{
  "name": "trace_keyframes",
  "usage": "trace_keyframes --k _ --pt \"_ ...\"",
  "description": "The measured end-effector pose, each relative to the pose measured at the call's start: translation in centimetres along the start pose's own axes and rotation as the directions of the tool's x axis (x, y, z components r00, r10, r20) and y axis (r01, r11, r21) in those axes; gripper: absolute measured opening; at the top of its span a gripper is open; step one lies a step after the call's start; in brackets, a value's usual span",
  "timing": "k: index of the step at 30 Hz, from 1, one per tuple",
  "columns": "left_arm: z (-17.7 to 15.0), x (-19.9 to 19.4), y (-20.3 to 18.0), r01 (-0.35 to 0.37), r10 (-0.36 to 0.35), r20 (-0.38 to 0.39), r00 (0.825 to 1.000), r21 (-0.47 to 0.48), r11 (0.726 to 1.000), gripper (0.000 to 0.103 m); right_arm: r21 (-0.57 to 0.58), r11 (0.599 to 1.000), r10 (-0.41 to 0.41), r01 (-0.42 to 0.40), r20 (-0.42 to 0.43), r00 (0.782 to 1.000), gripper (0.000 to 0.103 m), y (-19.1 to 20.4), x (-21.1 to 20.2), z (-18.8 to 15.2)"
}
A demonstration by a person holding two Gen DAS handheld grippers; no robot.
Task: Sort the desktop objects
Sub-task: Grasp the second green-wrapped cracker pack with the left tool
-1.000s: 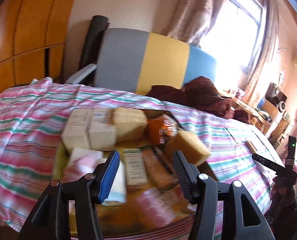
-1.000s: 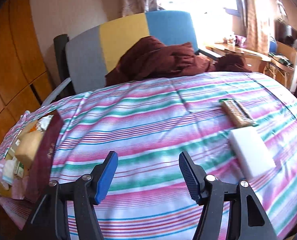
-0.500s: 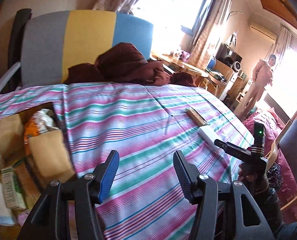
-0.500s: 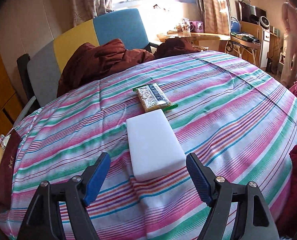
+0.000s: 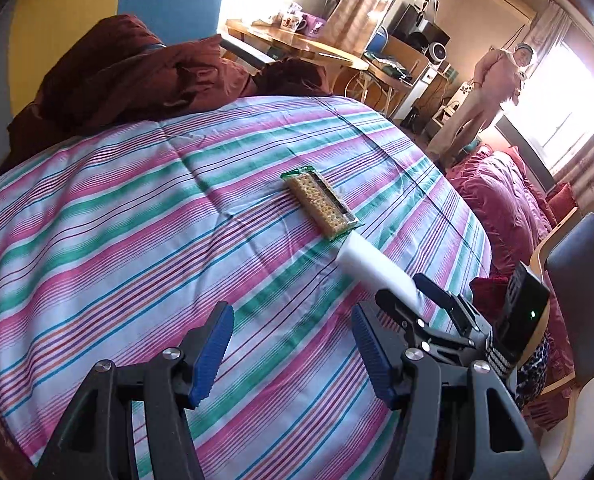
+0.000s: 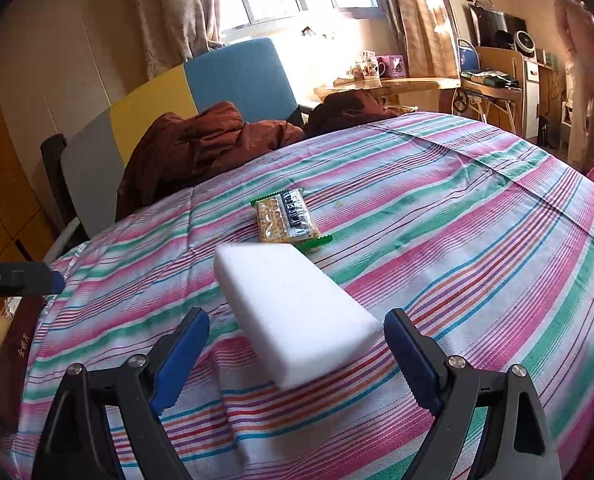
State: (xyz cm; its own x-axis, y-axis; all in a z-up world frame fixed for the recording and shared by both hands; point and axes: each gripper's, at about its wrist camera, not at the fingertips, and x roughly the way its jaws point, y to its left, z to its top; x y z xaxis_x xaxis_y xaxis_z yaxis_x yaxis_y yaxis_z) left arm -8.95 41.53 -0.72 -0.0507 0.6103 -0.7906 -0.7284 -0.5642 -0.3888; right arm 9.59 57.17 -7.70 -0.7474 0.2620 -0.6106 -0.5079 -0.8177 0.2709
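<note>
A white foam block (image 6: 297,316) lies on the striped cloth (image 6: 457,240). My right gripper (image 6: 295,318) is open and straddles the block's near end; its right pad is almost at the block's corner and its left pad stands clear. Just beyond the block lies a green-edged cracker pack (image 6: 287,216). In the left wrist view the same pack (image 5: 319,206) and block (image 5: 371,268) sit right of centre, with the right gripper (image 5: 413,296) around the block. My left gripper (image 5: 293,352) hangs open over bare cloth with nothing between its fingers.
A dark red box (image 6: 13,344) shows at the left edge. Brown-red clothing (image 5: 137,76) is heaped on a grey, yellow and blue chair (image 6: 233,76). Farther off are a wooden desk with mugs (image 6: 377,76), a person (image 5: 485,92), red bedding (image 5: 497,200) and a grey chair (image 5: 577,264).
The left view has swung right, away from the box of items and onto the crackers. The right gripper has moved forward, so the white block now sits between its open fingers.
</note>
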Motion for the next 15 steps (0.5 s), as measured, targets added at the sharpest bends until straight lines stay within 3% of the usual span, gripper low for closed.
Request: trace_keyframes --k 7,11,15 --pt "5.6 6.4 -2.3 0.047 -0.050 -0.120 0.992 -0.033 0.998 0.062 0.043 0.997 0.069 -0.068 -0.011 0.998 0.090 -0.8 0.8 0.0" --pt "7.8 9.8 -3.2 0.023 -0.034 -0.164 0.986 -0.066 0.998 0.063 0.049 0.994 0.101 -0.101 -0.008 0.995 0.090 -0.9 1.0 0.0" --pt "8.9 12.7 -3.9 0.001 -0.020 -0.217 0.976 -0.090 0.996 0.082 0.066 0.990 0.126 -0.126 0.003 0.992 0.090 -1.2 0.9 -0.1"
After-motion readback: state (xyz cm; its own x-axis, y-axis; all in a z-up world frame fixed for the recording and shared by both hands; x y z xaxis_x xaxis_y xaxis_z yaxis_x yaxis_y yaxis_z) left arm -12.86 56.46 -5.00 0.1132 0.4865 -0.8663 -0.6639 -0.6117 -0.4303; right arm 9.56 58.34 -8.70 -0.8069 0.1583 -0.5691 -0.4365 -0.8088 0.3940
